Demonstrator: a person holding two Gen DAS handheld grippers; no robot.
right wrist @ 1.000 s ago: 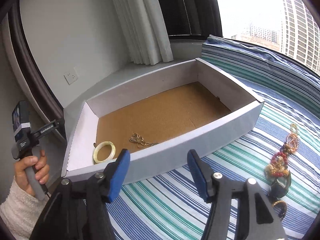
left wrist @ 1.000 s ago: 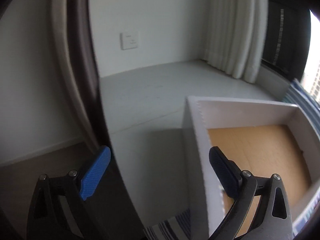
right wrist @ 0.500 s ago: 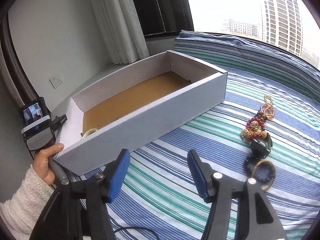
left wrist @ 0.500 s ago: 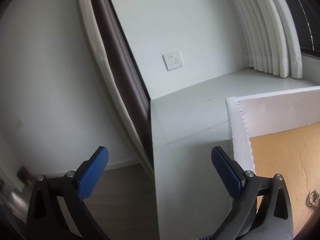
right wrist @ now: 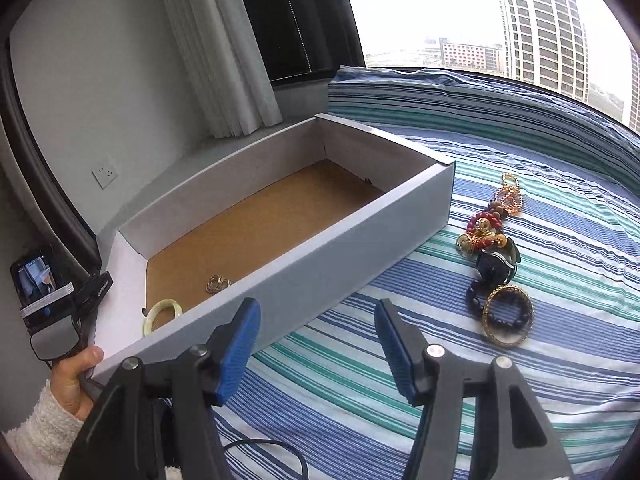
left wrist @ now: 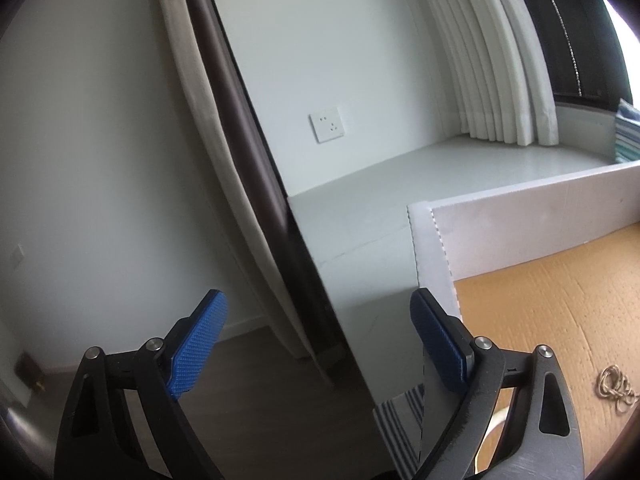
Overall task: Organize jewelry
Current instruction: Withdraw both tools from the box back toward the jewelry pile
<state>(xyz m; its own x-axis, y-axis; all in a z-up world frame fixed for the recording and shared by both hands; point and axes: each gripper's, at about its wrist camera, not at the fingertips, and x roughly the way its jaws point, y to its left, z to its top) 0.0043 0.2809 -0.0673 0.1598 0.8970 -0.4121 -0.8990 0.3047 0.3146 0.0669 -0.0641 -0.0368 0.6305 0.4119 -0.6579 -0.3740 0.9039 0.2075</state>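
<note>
A white cardboard box [right wrist: 320, 264] with a brown floor lies on the striped bedding [right wrist: 400, 360]. Inside it, at the left end, are a pale jade bangle [right wrist: 162, 312] and a gold chain [right wrist: 218, 283]. Right of the box lies a jewelry pile: red beads [right wrist: 484, 232], a gold pendant chain [right wrist: 510, 196], a dark watch [right wrist: 496, 264] and a gold bangle [right wrist: 507, 316]. My right gripper [right wrist: 318, 320] hangs open and empty before the box's front wall. My left gripper [left wrist: 318, 308] is wide, its jaws closing on nothing, beside the box's left end [left wrist: 432, 256].
A hand [right wrist: 76, 376] holds the left gripper's handle at the box's left corner. A grey window ledge [left wrist: 400, 200], a wall socket [left wrist: 329, 123] and white curtains [right wrist: 224, 48] lie behind the box. A dark cable [right wrist: 264, 446] runs over the bedding near me.
The left view has swung leftward off the box, which now sits at its right edge. The right gripper has drawn back and turned right, bringing the jewelry pile into fuller view.
</note>
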